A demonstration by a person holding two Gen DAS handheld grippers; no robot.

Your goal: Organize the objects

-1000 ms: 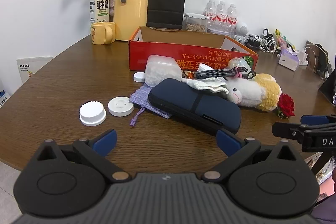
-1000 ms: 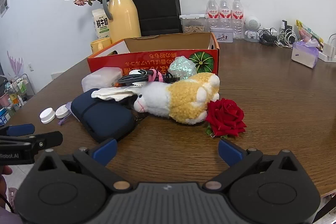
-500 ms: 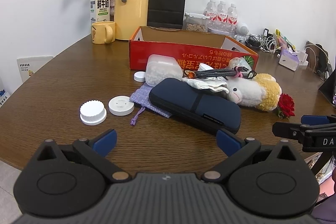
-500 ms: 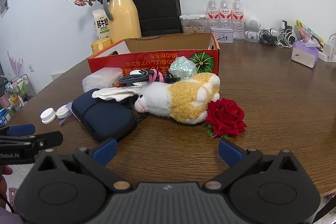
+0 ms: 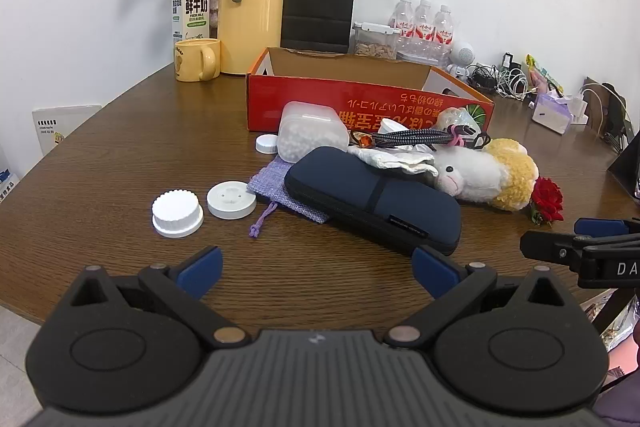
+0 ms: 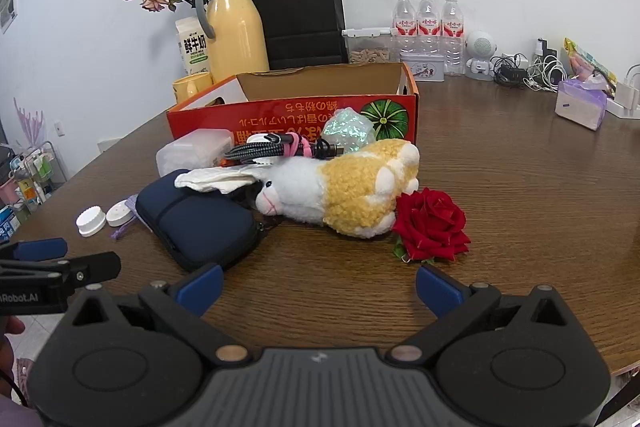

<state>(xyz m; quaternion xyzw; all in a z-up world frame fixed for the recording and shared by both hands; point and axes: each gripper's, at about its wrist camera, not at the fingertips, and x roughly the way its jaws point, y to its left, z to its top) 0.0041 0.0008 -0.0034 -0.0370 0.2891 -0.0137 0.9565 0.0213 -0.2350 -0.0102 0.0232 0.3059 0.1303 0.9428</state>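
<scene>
The red cardboard box point(image 5: 360, 99) stands empty behind the clutter: navy case point(image 5: 372, 205), plush toy point(image 6: 340, 183), rose point(image 6: 432, 225), 2 white caps point(image 5: 178, 213). Both grippers, left point(image 5: 316, 267) and right point(image 6: 318, 281), hover spread and empty; sorting looks unstarted, so choosing a first item comes next.

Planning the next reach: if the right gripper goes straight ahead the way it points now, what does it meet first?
Probably the plush toy, lying straight ahead of the open right gripper. The red rose sits just right of that line, the navy case left. Depth is uncertain.
</scene>
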